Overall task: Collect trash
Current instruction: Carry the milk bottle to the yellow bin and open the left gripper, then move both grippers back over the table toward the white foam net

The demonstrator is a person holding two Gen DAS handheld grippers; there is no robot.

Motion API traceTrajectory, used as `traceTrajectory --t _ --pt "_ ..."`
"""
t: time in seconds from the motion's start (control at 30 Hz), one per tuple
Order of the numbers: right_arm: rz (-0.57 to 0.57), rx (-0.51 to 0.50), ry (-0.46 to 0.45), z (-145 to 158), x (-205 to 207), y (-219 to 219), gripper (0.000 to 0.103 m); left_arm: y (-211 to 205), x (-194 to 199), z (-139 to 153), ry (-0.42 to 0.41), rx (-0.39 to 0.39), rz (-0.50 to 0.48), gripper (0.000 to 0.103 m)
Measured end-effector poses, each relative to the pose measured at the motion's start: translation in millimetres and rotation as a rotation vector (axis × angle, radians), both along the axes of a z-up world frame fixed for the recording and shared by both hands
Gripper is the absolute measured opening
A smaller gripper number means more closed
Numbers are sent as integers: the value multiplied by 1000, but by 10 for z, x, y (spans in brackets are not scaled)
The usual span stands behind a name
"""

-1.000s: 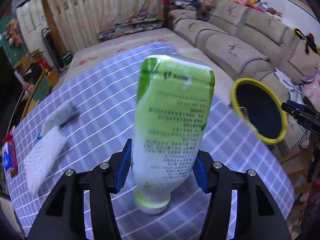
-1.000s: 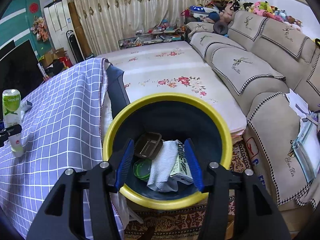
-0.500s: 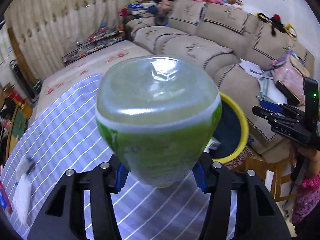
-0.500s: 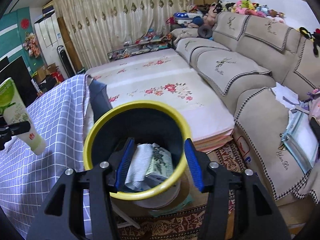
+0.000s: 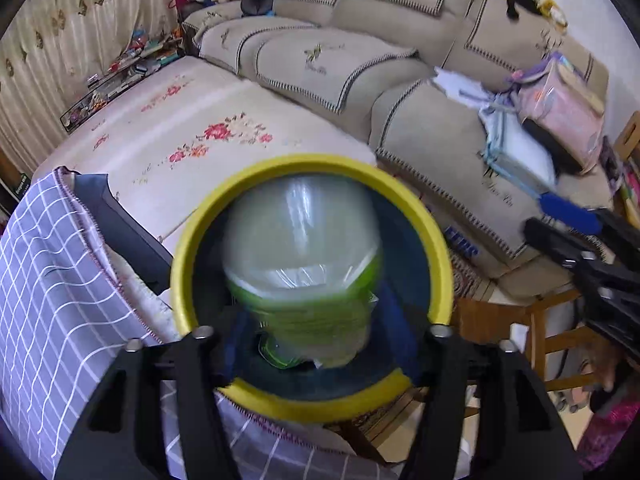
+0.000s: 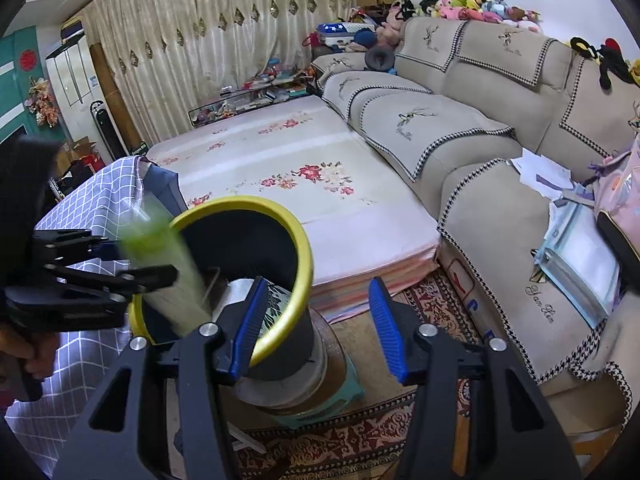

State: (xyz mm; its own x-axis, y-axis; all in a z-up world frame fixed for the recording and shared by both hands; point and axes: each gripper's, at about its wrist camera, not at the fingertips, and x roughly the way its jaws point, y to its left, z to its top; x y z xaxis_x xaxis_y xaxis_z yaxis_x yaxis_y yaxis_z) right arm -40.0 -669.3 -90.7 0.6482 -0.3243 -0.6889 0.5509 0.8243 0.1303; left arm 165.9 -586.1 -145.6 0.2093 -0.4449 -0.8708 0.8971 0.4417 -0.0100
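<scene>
bottle: green-and-white plastic bottle (image 5: 300, 264), cap end pointing down, sitting right inside the ring of the bin's mouth in the left wrist view. In the right wrist view it's a motion-smeared green streak (image 6: 168, 264) slanting down into the opening, lower end already below the rim.

left gripper: left gripper (image 5: 320, 344) is at the bottle's lower part, but the blue pads there are blurred and mostly hidden behind the bottle, so honestly I can't tell if it's pinching or has let go. From the other camera you see its black fingers (image 6: 116, 276) alongside the bottle, no clearer.

bin: dark bin with a yellow rim (image 5: 436, 248), standing off the corner of the table, on a stand on the patterned rug. Some paper-ish trash (image 6: 276, 300) already inside.

right gripper: right gripper (image 6: 316, 326) is spread wide, holding nothing; its left pad overlaps the near rim, the right pad hangs over the rug.

table: purple checked cloth (image 5: 52, 280) just beside the bin.

step: my read, this is the drop-off, bottle going into the bin.

next move: if it's not released yet, open the left claw and let it fall straight in, then pull back clear of the rim and go look for more trash on the table.
</scene>
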Motion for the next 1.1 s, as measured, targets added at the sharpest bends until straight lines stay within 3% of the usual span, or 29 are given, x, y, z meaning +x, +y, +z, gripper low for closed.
traceTrajectory --t 0.07,0.27,0.4,0.57,0.73,0.87,1.1 --pt "-7 1 0 5 -25 -22 50 -23 24 -2 -17 -4 21 78" --pt "5 9 -7 9 -18 17 51 428 115 384 -48 -117 92 83" --pt "46 13 -5 2 104 145 51 1195 133 713 -73 -233 192 86" --pt "151 7 -2 56 435 471 51 2376 33 909 -133 -309 344 91" --pt "340 -11 -9 208 995 1092 51 3624 -111 912 -221 -281 574 91" --pt "514 -10 -13 337 1509 1754 51 4513 -217 866 -226 -268 752 91" --pt "786 -9 10 459 2379 3045 51 5476 -301 668 -195 -273 921 91"
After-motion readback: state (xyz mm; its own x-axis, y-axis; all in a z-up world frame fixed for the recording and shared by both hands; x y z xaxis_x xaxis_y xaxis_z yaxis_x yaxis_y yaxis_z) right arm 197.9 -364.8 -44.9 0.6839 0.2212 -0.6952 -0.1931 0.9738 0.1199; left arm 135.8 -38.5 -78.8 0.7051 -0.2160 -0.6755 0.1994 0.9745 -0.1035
